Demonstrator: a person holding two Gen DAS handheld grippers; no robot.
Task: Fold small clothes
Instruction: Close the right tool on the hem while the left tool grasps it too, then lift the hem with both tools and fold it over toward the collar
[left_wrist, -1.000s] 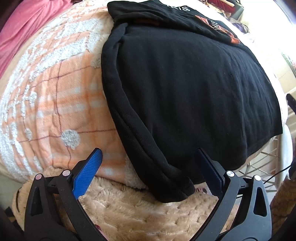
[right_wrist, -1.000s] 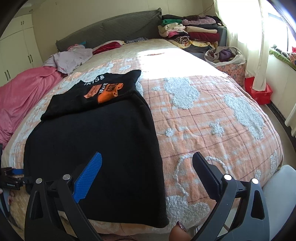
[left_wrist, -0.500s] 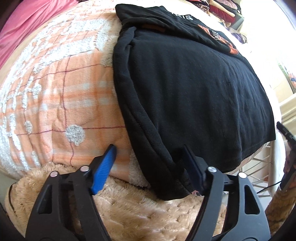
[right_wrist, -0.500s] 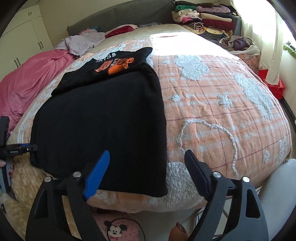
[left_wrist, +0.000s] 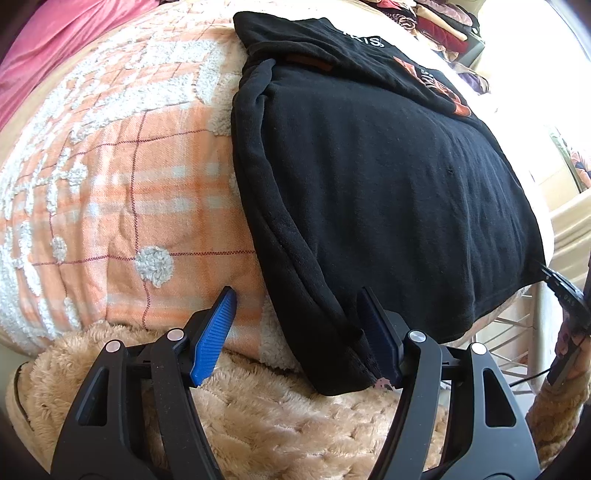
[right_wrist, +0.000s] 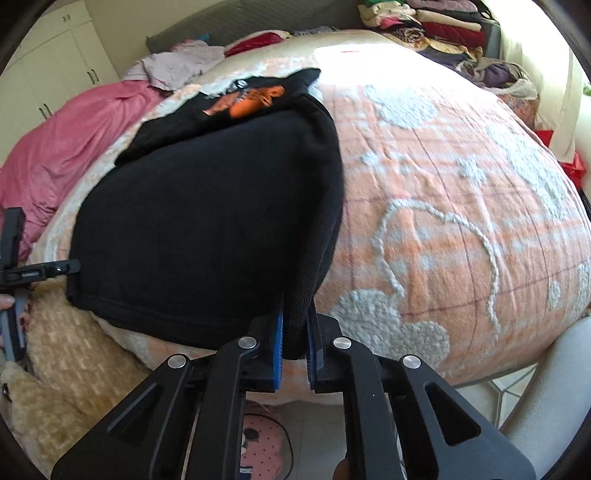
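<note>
The right gripper (right_wrist: 295, 334) is clamped on the black garment's (right_wrist: 207, 229) corner, hiding the hem between its jaws, while only the left wrist view shows the left gripper (left_wrist: 299, 317) standing apart, the opposite corner against its right jaw.

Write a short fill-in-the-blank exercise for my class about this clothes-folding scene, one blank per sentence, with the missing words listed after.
1. The garment being folded is mostly ____ in colour.
2. It lies on a checked bedspread patterned in white and ____.
3. The right claw is ____ on the garment's near corner.
4. The printed patch at the garment's far end is ____.

Missing words: black; orange; shut; orange
</note>
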